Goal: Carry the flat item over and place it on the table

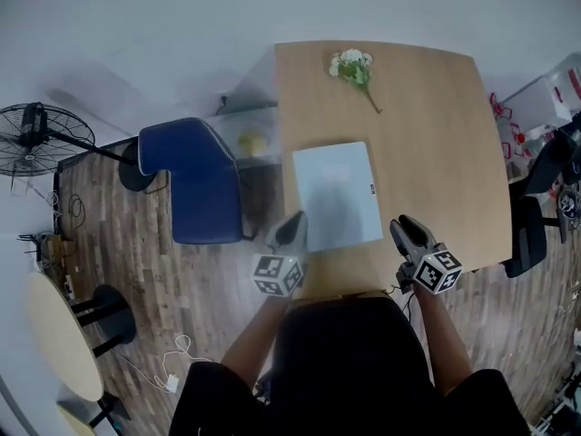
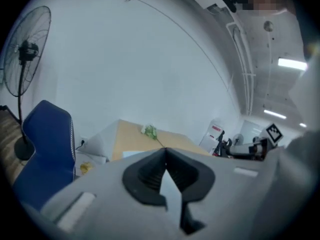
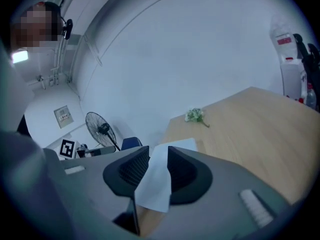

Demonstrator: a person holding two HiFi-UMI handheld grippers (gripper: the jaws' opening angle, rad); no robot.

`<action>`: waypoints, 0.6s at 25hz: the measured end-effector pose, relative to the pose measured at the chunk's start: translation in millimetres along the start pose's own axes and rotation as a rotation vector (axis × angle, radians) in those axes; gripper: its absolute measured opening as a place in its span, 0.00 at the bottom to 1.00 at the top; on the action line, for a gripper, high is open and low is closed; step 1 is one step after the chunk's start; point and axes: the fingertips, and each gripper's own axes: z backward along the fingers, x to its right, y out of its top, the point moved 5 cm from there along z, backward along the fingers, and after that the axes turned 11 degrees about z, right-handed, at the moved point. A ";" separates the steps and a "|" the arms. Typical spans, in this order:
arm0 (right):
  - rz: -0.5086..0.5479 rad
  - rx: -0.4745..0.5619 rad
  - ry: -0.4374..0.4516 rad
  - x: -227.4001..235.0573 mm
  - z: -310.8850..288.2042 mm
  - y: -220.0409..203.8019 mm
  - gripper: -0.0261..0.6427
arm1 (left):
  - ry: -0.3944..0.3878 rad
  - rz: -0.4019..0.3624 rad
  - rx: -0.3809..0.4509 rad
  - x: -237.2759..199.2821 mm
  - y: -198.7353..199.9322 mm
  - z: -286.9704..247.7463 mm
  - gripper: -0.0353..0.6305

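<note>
Two-handed grasp at the near edge of the wooden table point(image 1: 436, 134), blue chair point(image 1: 195, 184) just off its left side. On the table's near left part, the flat item point(image 1: 336, 193), lying level. At its near left corner, left gripper point(image 1: 290, 229), jaws closed tip to tip, pale surface in the gap, real hold hard to confirm. At the near right corner, right gripper point(image 1: 408, 232), pinched narrowly on the sheet's edge. Judged the pickup step; next, likely an even lift from both sides.
</note>
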 end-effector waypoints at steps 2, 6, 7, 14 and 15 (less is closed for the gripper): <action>0.055 0.003 0.005 -2.4 5.0 5.9 0.14 | 0.018 -0.005 0.032 5.5 7.7 3.5 0.05; 0.102 0.058 -0.028 -7.4 20.0 30.8 0.04 | 0.058 -0.025 0.102 23.5 29.9 21.3 0.05; 0.115 0.080 -0.040 -7.6 24.3 40.5 0.04 | 0.065 -0.027 0.117 29.1 37.1 24.9 0.05; 0.271 0.203 -0.125 14.4 51.7 92.9 0.04 | 0.104 -0.176 0.145 73.5 71.8 29.6 0.05; 0.277 0.220 -0.129 19.4 53.7 97.8 0.04 | 0.104 -0.200 0.145 79.5 75.5 28.0 0.05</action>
